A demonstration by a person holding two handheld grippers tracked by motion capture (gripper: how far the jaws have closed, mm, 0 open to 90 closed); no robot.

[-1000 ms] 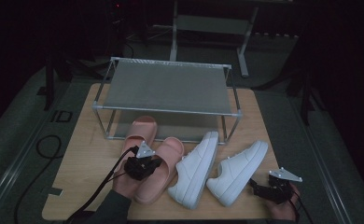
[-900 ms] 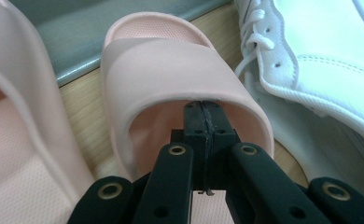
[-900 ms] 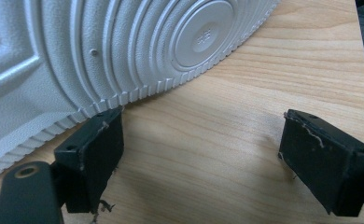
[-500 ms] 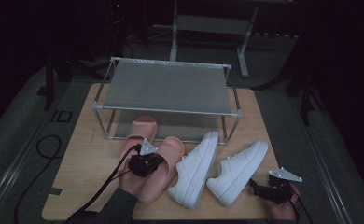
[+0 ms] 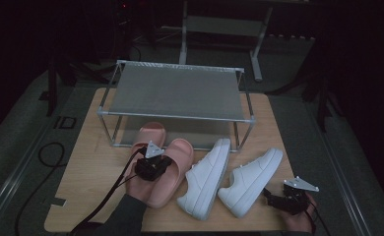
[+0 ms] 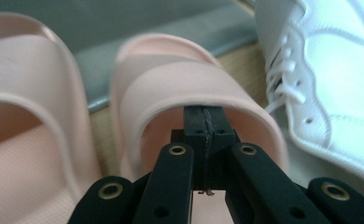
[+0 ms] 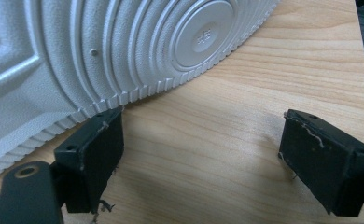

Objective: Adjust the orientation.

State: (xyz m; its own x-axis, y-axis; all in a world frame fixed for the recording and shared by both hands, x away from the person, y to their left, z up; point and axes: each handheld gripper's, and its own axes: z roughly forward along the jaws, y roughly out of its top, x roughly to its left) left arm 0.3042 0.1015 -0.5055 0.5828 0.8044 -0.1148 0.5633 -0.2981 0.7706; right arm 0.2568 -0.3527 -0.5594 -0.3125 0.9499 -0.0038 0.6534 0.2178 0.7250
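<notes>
Two pink slippers lie side by side in front of the rack, the left one point(image 5: 149, 133) and the right one point(image 5: 176, 173). My left gripper point(image 5: 165, 160) rests on the right slipper. In the left gripper view its jaws are shut flat against each other, nothing between them, and the tips point(image 6: 204, 116) sit just under the right slipper's strap point(image 6: 185, 79). Beside it are the other slipper point(image 6: 26, 65) and a white sneaker point(image 6: 329, 70). My right gripper point(image 5: 274, 199) is open at the heel of the right white sneaker point(image 5: 251, 179). Its left finger point(image 7: 94, 149) sits at the edge of the grey sole point(image 7: 101, 46).
A low metal rack with a mesh shelf point(image 5: 175, 91) stands at the back of the wooden board point(image 5: 86, 167). A second white sneaker point(image 5: 207, 179) lies between the slippers and the right sneaker. Black cables trail off the board's front left, and dark floor surrounds it.
The left gripper has crept slightly forward along the right slipper toward its strap. The right hand and the shoes have stayed put.
</notes>
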